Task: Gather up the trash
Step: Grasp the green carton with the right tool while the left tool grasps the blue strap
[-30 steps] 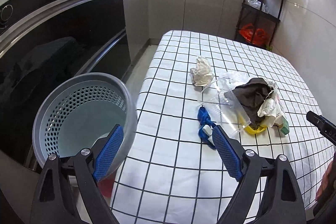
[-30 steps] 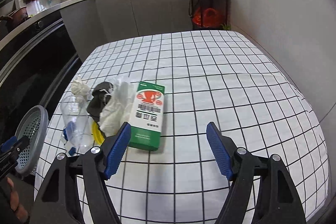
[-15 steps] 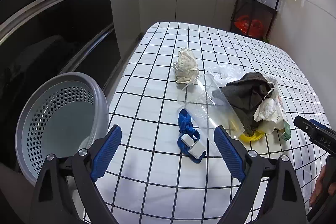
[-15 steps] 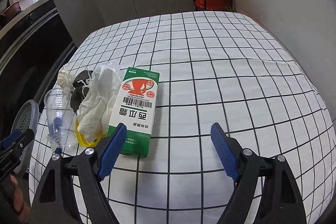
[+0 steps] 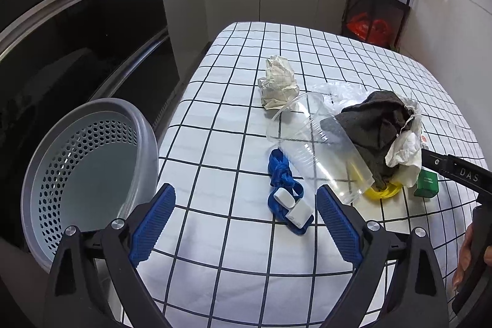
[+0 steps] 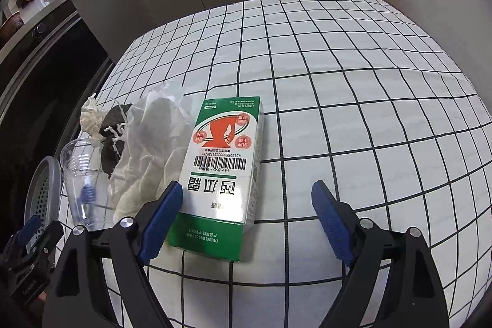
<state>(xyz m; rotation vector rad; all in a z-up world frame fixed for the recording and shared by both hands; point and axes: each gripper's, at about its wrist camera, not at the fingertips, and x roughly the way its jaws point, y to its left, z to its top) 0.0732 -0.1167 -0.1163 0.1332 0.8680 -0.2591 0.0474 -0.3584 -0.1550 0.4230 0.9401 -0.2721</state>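
A kitchen table under a black-gridded white cloth (image 6: 353, 119) holds a small heap of trash near its left edge, where a grey perforated basket (image 5: 83, 174) stands just off the side. The left gripper (image 5: 246, 220) hovers with its blue pads spread wide and nothing between them, facing a knotted blue strap with white clips (image 5: 287, 192). Beside the strap lies a clear plastic cup (image 5: 316, 149) on its side, touching a dark rag (image 5: 375, 125), crumpled white paper (image 5: 406, 156) and a yellow ring (image 5: 382, 192); a wad of paper (image 5: 278, 82) sits apart, farther back. The right gripper (image 6: 246, 220), equally wide and empty, hangs over the near end of a green-and-white carton (image 6: 224, 168) lying flat. The carton looks light and stiff, best pinched across its narrow sides; the cup likely crushes easily and slips, and the rag and paper should yield to any pinch.
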